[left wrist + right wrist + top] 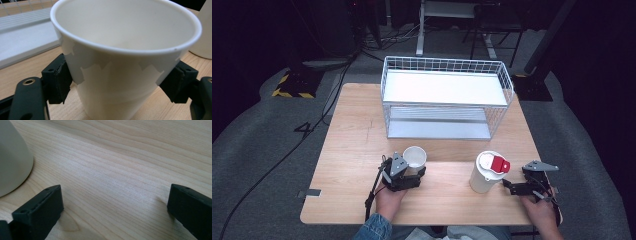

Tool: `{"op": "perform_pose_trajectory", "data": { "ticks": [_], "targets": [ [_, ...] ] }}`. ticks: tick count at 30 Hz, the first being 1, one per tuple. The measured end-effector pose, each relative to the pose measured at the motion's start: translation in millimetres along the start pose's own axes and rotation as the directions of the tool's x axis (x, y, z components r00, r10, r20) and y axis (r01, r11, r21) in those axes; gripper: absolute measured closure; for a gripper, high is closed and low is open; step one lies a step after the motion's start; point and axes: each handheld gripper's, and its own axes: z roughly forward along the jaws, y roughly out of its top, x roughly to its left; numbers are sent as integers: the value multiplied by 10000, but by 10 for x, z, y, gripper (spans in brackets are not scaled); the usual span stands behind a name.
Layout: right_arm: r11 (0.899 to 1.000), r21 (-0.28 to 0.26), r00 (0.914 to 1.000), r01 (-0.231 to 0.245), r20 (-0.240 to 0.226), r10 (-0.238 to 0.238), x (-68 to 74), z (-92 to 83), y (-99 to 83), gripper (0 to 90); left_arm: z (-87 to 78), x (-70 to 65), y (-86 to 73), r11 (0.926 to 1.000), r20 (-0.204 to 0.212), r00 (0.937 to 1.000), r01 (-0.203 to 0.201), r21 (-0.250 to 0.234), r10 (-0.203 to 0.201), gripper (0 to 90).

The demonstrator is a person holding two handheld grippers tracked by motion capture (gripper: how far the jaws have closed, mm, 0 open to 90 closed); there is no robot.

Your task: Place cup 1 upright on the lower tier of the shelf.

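Gripping the open paper cup (125,62) near the front of the wooden surface (357,130), the left tongs (412,172) had their pads pressed against the cup's wall on both sides, just below the rim, as the left gripper view made plain; the cup stood upright on the wood, empty as far as I could see; the step in hand looked to me like the grasp itself, finished and ready for a lift; the next move, I judged, called for a straight, gentle rise, since a thin cup of this kind would likely buckle under a harder squeeze or tip if dragged; the right tongs (517,186) lay low over the wood with their jaws spread wide and nothing between them, just beside the lidded white cup (486,172) with its red-tabbed lid, which stood to the right of the open one, well apart from it; farther back on the surface sat a white wire basket rack (447,97) with two shelves, both bare; beyond it the room was dark, with grey carpet (257,150), trailing cables and the legs of stands.
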Motion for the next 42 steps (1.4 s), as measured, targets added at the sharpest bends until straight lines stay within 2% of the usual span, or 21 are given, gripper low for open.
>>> {"op": "perform_pose_trajectory", "data": {
  "ticks": [4,14,29,35,38,42],
  "targets": [
    [10000,10,10000,-17,11,17,2,-1,0,5,-24,-22,73,9999,63,9998,-162,-17,162,216],
    [10000,-2,10000,-1,7,1,1,0,0,5,-26,-29,263,9999,233,9996,-144,-29,145,216],
    [10000,0,10000,-53,26,53,4,2,2,5,126,-49,601,9984,543,9970,-545,-121,551,216],
    [10000,-1,10000,-53,42,53,5,2,2,5,206,-39,700,9987,591,9971,-468,-215,480,216],
    [10000,0,10000,-51,41,51,5,2,2,5,271,-25,749,9994,639,9975,-298,-191,310,216],
    [10000,5,10000,-46,39,46,4,1,3,5,372,-10,813,9989,608,9978,-220,-418,245,216]
  ]
}}
